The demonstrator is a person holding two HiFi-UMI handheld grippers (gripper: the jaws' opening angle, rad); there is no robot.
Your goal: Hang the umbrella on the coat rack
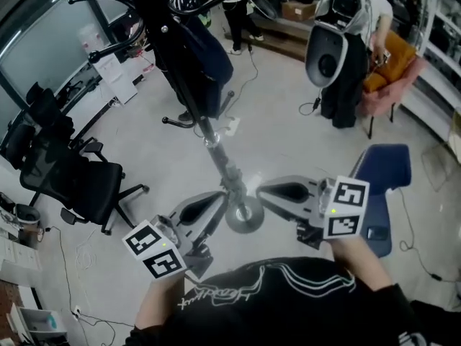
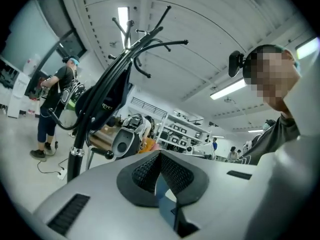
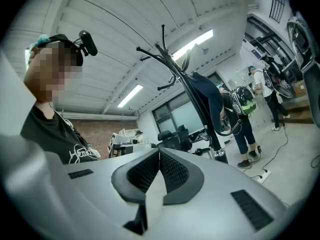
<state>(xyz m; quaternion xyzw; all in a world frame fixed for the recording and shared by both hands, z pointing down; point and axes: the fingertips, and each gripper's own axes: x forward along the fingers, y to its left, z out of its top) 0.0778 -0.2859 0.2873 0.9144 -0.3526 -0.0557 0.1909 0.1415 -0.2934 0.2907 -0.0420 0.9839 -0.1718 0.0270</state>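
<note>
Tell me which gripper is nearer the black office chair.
Left. The left gripper lies on the side of the coat rack pole facing the black office chair; the right gripper lies across the pole, farther from it.

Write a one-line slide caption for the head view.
Navy umbrella hangs on the coat rack; the left hand-held gripper and right hand-held gripper are shut and empty.

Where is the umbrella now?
In the head view's upper centre, the umbrella hangs folded on the coat rack, against its pole. A black office chair stands to the left.
</note>
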